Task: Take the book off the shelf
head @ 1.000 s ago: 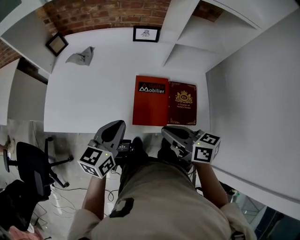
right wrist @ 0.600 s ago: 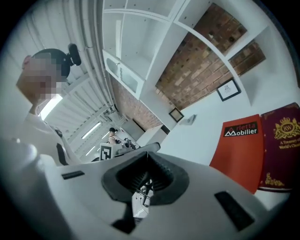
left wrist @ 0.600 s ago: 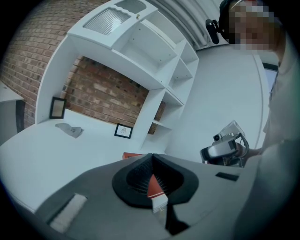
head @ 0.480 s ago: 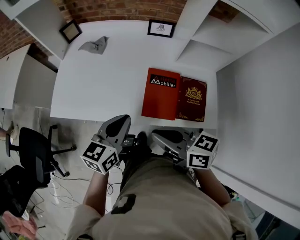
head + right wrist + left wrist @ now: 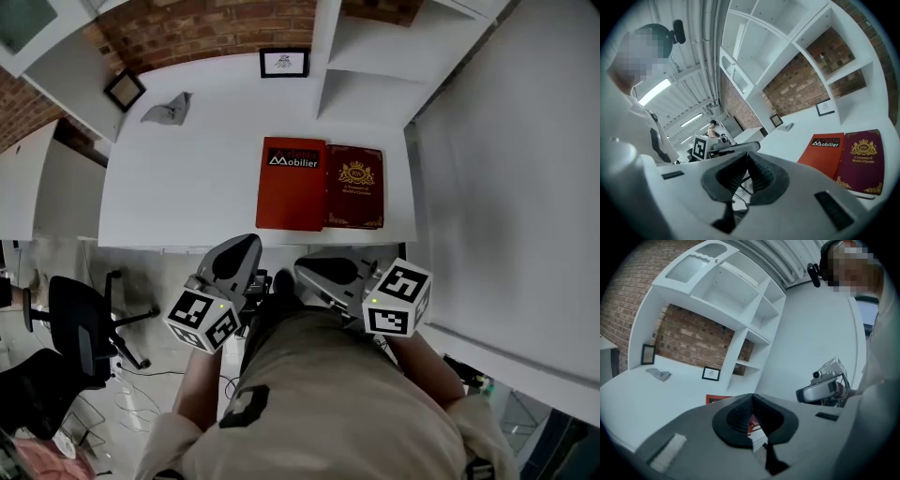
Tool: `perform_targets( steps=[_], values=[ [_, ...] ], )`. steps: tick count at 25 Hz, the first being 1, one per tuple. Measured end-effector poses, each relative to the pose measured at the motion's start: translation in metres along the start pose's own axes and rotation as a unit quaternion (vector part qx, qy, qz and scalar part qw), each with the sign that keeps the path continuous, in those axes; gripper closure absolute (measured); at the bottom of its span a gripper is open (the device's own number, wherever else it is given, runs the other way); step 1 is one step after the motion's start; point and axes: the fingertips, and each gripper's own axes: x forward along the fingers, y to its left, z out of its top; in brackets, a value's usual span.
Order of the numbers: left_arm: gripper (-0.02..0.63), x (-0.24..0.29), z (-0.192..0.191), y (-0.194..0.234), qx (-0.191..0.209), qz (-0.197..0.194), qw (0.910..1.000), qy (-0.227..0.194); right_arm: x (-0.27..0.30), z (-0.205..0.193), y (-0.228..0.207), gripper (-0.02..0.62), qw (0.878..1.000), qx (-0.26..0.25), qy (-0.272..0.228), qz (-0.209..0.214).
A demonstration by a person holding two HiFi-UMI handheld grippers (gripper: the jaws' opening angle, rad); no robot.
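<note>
Two books lie flat side by side on the white table (image 5: 178,197): an orange-red one (image 5: 291,183) and a maroon one with gold print (image 5: 354,186). Neither gripper touches them. My left gripper (image 5: 246,246) and right gripper (image 5: 302,270) hang close to the person's body, just off the table's front edge. Both are shut with nothing held. In the right gripper view the jaws meet at the gripper (image 5: 746,157), and both the orange-red book (image 5: 822,152) and the maroon book (image 5: 860,161) lie to the right. The left gripper (image 5: 751,397) is also shut, with the orange-red book (image 5: 717,399) partly hidden behind it.
White shelf compartments (image 5: 366,84) rise at the table's back right, against a brick wall. Two small picture frames (image 5: 284,63) (image 5: 124,89) and a crumpled grey object (image 5: 167,110) sit near the back. A black office chair (image 5: 80,328) stands on the floor at left. A white panel (image 5: 506,169) bounds the right.
The head view has swung about, so the table and books shift in the picture. Both grippers stay shut near the body; the right one sits slightly further left. The books have not moved.
</note>
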Motion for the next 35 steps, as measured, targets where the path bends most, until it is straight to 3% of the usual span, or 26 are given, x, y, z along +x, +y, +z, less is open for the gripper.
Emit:
perform_targets(
  steps=[5,15,20,27,35],
  values=[
    [0.603,0.017,-0.002,-0.052,0.027,-0.033,0.999,0.011,-0.043,-0.011,0.004,0.586,1.0,-0.014,-0.017,-0.017],
    [0.603,0.036,-0.034,-0.147,0.062,-0.055,0.9955,0.047,-0.13,-0.038,0.01,0.586,0.998,0.01,-0.055,-0.024],
    [0.603,0.046,-0.046,-0.181,0.098,-0.063,0.9914,0.059,-0.155,-0.045,0.006,0.588,0.997,0.023,-0.07,-0.034],
    [0.602,0.042,-0.054,-0.166,0.092,-0.031,0.993,0.066,-0.147,-0.052,-0.003,0.588,0.997,0.041,-0.055,-0.021],
    [0.603,0.029,-0.045,-0.097,0.069,0.012,0.9954,0.064,-0.083,-0.038,-0.015,0.588,0.998,0.054,-0.014,0.004]
  ],
)
